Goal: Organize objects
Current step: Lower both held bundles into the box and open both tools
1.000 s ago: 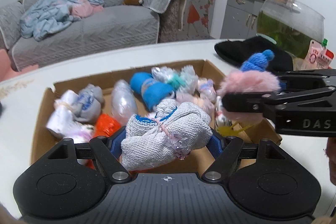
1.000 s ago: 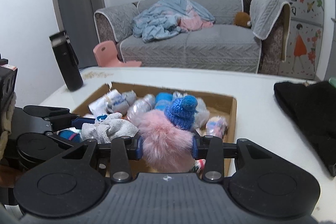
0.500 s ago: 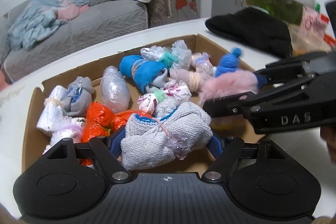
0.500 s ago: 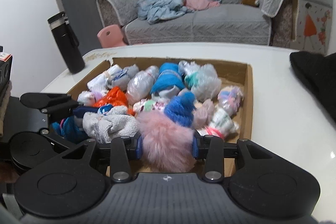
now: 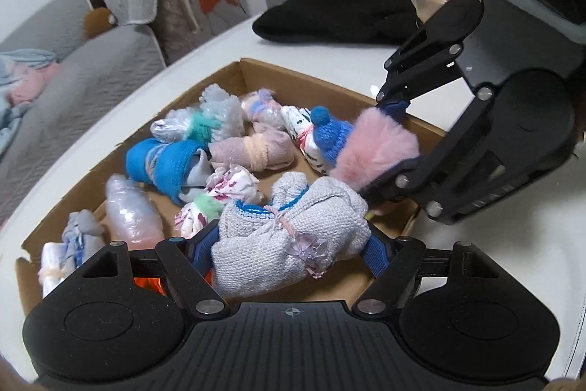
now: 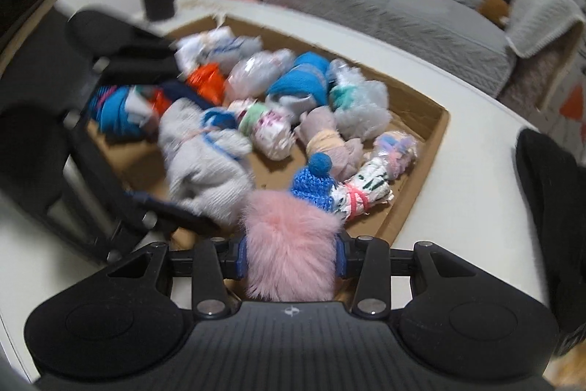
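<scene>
So both claws have been tipped down over the cardboard box (image 5: 256, 68): grey bundle (image 5: 293, 240) gripped by left claw (image 5: 293, 246), pink pompom (image 6: 289, 251) clamped in right claw (image 6: 291, 253), drop-off probably next.

Left wrist view sits right behind its own tongs (image 5: 289, 246), tilted down, close over the shallow brown cardboard box (image 5: 256, 68) on the white tabletop (image 5: 512, 244), facing the grey sofa (image 5: 73, 61). Right wrist view, blurred, looks down into that same box (image 6: 425, 204) from the other near corner, also toward the sofa (image 6: 403, 21). Each catches the other's tongs, and both share the box and sofa.
</scene>
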The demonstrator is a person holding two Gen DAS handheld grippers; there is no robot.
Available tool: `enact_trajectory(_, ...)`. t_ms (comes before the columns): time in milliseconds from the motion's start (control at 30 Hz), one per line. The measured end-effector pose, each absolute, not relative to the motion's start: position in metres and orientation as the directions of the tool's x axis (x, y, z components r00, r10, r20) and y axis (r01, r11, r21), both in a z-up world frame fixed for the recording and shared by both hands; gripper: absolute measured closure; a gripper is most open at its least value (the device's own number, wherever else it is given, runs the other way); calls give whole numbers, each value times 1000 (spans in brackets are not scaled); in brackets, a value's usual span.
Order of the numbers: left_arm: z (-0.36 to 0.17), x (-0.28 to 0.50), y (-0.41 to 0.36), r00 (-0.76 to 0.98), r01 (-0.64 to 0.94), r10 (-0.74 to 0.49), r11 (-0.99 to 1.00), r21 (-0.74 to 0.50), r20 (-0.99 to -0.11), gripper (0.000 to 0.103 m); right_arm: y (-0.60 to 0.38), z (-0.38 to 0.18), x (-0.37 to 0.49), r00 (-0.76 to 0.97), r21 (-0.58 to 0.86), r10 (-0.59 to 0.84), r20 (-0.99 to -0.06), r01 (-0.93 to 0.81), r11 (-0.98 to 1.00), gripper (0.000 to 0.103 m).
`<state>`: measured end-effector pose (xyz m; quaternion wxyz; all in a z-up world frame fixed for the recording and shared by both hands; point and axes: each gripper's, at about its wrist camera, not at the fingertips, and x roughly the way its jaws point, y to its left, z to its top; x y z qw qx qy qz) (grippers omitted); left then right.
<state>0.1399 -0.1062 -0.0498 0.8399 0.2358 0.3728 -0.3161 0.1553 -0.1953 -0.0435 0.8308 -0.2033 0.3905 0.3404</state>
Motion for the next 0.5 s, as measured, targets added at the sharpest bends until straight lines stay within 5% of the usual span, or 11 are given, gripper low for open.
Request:
enact_trajectory(267, -59, 163, -92, 414, 695, -363, 718, 33, -835, 19, -169, -45, 162, 383, -123, 414, -826, -839, 530, 63)
enact_trajectory(500, -56, 164, -91, 422, 681, -317, 730, 66, -849, 17, -166, -48, 167, 368, -123, 403, -838, -847, 517, 62)
